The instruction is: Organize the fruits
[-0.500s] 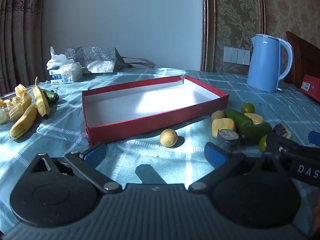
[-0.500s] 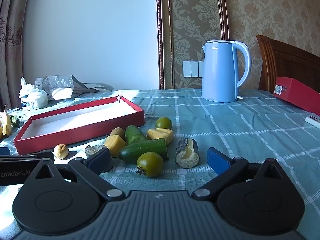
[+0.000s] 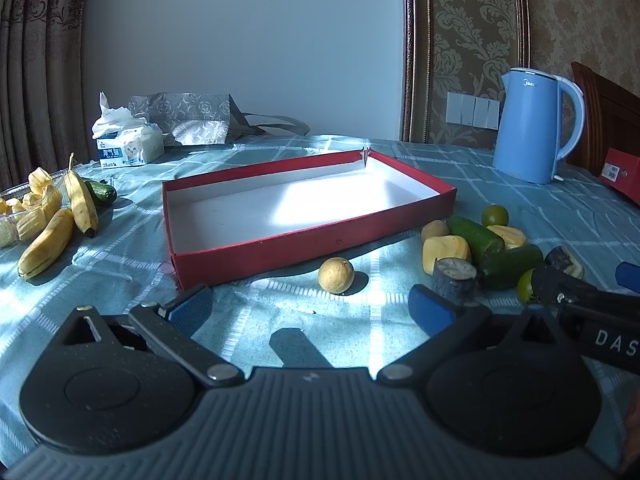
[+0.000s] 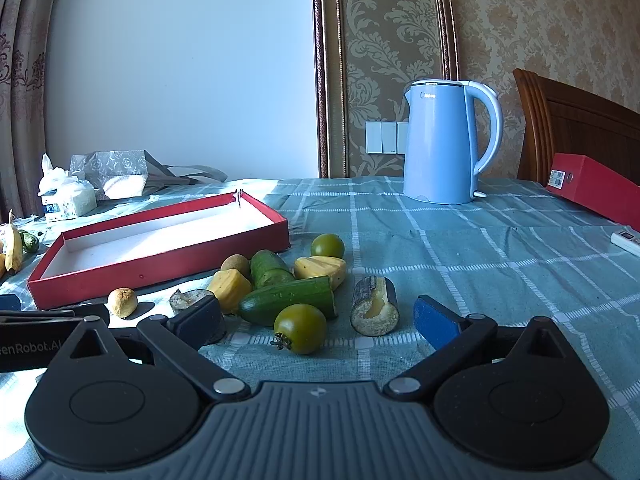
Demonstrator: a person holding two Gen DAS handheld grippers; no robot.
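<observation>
- Red cardboard forms the shallow tray (image 3: pixel 312 236), white inside and holding nothing yet; it is taken as the likely place for the fruit, though the task does not say so.
- Most of the loose fruit is gathered just off the tray's right end: a green tomato (image 4: pixel 300 328) nearest the right gripper (image 4: pixel 316 314), a cut cucumber (image 4: pixel 290 300) behind it, yellow chunks (image 4: pixel 230 288), and a dark-skinned cut piece (image 4: pixel 374 310).
- A small round yellow fruit (image 3: pixel 336 275) is seen lying apart, just in front of the tray's near wall and ahead of the left gripper (image 3: pixel 310 306).
- Bananas (image 3: pixel 80 204) are laid well to the left of the tray.
- Both grippers are held above the cloth with jaws spread wide and nothing between the pads.
- The step in hand is judged to be the first pick. The green tomato is best approached with the right gripper lowered until the pads sit level with its widest part.
- The jaws should be closed gently, since a smooth round fruit is likely to squirt out or roll.
- The cucumber touching the pile should be avoided by the left pad (image 4: pixel 200 318), so nothing is nudged.
- The lone yellow fruit can be taken by the left gripper, kept clear of the tray wall.
</observation>
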